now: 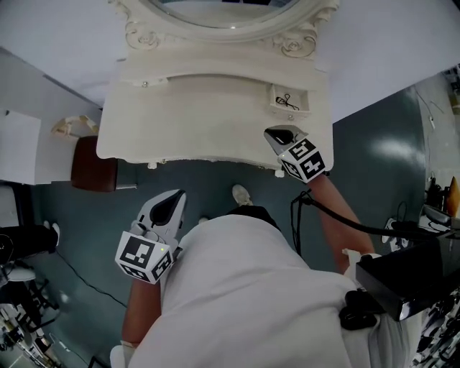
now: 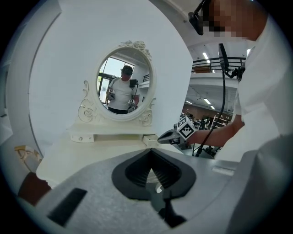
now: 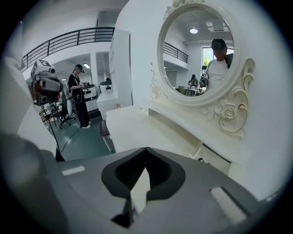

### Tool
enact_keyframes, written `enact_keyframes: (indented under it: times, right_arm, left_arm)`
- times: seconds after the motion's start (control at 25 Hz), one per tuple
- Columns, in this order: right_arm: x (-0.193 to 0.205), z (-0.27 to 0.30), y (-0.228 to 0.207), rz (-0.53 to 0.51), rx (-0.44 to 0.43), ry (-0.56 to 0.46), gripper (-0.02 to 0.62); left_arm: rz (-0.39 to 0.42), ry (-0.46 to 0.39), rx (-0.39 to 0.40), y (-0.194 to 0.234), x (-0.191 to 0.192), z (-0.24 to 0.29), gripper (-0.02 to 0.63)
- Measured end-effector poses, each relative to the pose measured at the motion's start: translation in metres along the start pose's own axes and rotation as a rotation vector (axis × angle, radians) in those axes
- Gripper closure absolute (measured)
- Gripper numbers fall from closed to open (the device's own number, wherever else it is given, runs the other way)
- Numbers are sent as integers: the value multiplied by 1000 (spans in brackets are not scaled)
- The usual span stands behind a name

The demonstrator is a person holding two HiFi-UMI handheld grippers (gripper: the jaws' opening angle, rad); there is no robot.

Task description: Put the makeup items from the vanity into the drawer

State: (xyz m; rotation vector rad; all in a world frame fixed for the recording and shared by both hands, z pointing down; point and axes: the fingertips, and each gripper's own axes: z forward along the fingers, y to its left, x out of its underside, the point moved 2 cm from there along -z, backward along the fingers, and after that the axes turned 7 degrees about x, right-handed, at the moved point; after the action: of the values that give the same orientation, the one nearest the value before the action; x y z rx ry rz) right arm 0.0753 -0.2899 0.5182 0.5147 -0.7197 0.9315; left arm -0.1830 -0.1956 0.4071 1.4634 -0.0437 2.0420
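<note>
Right gripper (image 1: 279, 135), jaws together and empty, hovers beside the open drawer (image 1: 305, 95) at the right of the vanity (image 1: 180, 118); left gripper (image 1: 171, 205), likewise closed, hangs off its near edge.

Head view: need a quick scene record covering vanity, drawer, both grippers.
vanity: white, oval mirror at its back
drawer: small, open, at the vanity's right rear
drawer contents: one thin black item, kind unclear
left gripper: jaws together, empty, short of the vanity's front edge
right gripper: jaws together, empty, over the vanity's right front corner, just short of the drawer
</note>
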Motion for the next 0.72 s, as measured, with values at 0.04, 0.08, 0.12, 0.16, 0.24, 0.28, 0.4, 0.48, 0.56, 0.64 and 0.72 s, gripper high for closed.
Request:
enact_keyframes:
  times: [0.04, 0.08, 0.12, 0.16, 0.24, 0.28, 0.4, 0.48, 0.56, 0.64, 0.72]
  right_arm:
    - [-2, -6, 20, 8, -14, -13, 594]
    - [-4, -12, 40, 14, -29, -24, 595]
    - [-7, -17, 58, 17, -40, -34, 595]
    - [-9, -23, 75, 20, -48, -43, 595]
    - [-12, -33, 106, 27, -60, -63, 595]
    - [-12, -38, 121, 30, -65, -73, 595]
    - [-11, -50, 162, 41, -84, -102, 595]
    - [-9, -58, 188, 43, -94, -117, 595]
    - [-8, -66, 210, 44, -98, -133, 595]
    - [-5, -75, 229, 42, -97, -145, 595]
    - [-1, -84, 246, 40, -92, -151, 595]
  left_arm:
    - [3, 4, 8, -1, 3, -8, 603]
    - [4, 7, 16, -2, 6, -17, 603]
    - [5, 8, 25, -3, 9, -25, 603]
    - [4, 10, 34, -4, 13, -32, 603]
    - [6, 15, 51, -6, 20, -45, 603]
    - [8, 17, 60, -8, 24, -51, 603]
    - [21, 17, 82, -12, 36, -67, 603]
    - [29, 17, 96, -15, 45, -76, 603]
    - [39, 17, 109, -19, 54, -84, 603]
    - [45, 16, 118, -24, 62, -92, 603]
    - [48, 14, 125, -31, 70, -101, 603]
